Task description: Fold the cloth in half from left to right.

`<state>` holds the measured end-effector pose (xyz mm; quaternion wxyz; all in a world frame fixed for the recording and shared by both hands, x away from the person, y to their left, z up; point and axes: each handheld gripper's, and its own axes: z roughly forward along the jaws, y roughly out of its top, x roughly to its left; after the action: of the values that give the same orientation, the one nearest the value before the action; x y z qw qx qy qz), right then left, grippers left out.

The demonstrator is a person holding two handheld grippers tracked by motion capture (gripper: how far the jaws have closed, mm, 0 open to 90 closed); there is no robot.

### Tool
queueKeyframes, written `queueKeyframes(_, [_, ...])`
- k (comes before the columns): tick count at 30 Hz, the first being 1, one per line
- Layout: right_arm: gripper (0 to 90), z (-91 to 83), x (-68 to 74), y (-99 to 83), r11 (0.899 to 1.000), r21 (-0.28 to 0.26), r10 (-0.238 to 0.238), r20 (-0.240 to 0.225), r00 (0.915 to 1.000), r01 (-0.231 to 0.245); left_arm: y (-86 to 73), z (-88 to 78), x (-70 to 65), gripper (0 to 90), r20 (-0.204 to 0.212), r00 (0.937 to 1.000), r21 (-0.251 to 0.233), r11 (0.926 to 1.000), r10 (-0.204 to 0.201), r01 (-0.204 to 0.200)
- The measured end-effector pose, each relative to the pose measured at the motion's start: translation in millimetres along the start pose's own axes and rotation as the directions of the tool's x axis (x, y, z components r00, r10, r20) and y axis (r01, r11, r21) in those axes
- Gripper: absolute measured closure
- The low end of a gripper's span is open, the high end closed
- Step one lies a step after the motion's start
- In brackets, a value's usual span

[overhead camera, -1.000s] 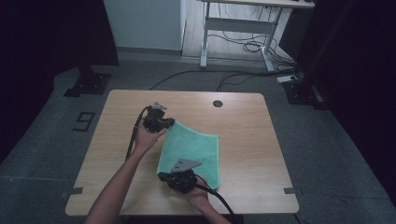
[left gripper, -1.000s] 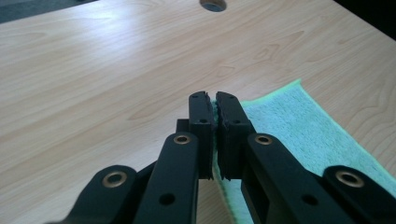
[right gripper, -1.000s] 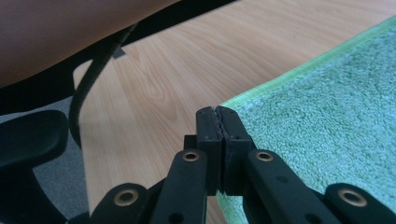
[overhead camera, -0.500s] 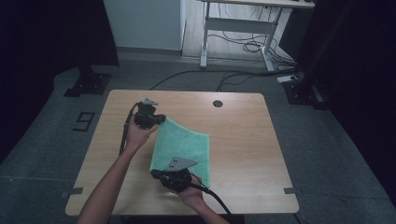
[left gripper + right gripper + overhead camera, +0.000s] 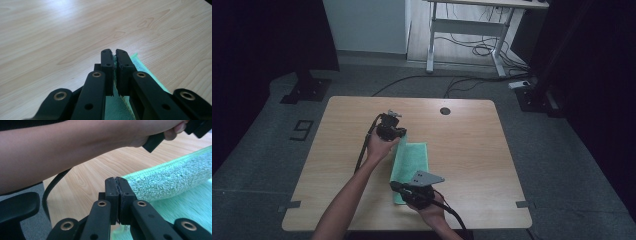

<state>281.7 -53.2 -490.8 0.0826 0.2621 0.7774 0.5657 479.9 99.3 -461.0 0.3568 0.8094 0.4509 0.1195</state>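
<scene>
cloth: green terry towel (image 5: 412, 165), fuzzy nap, folded into a narrow strip, mid wooden table (image 5: 472, 150)
left gripper (image 5: 398, 134): clamped on towel's far corner
right gripper (image 5: 396, 187): clamped on towel's near edge
table: pale woodgrain, matte

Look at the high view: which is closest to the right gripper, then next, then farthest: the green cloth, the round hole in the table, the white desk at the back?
From the right gripper:
1. Green cloth, pinched in its jaws, mid-table.
2. Round hole, near the table's far edge.
3. White desk, on the floor beyond the table.
</scene>
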Motion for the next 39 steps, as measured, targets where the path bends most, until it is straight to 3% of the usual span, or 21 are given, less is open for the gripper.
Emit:
queueKeyframes(6, [87.9,-10.9,-11.4,-12.6,1.0,0.014,0.027,0.034,0.9991,-0.028,-1.2,20.4,-8.2,85.2,-0.001,1.0,0.028,0.9996,0.008,-0.008])
queueKeyframes(18, [87.5,-26.1,-25.3,-38.3,0.995,0.065,0.064,0.078,0.9949,-0.069,-6.1,45.1,-21.2,84.3,0.014,0.9995,0.057,0.998,0.027,-0.028])
queueKeyframes(28, [87.2,-30.7,-38.4,-52.6,0.989,0.106,0.092,0.122,0.9883,-0.105,-11.3,67.1,-21.5,82.9,0.007,1.0,0.069,0.9976,-0.004,0.004])
queueKeyframes(39, [87.0,-36.2,-49.1,-60.9,0.98,0.127,0.132,0.16,0.9781,-0.154,-12.6,76.8,-26.0,81.6,0.0,0.9999,0.062,0.998,-0.011,0.011])
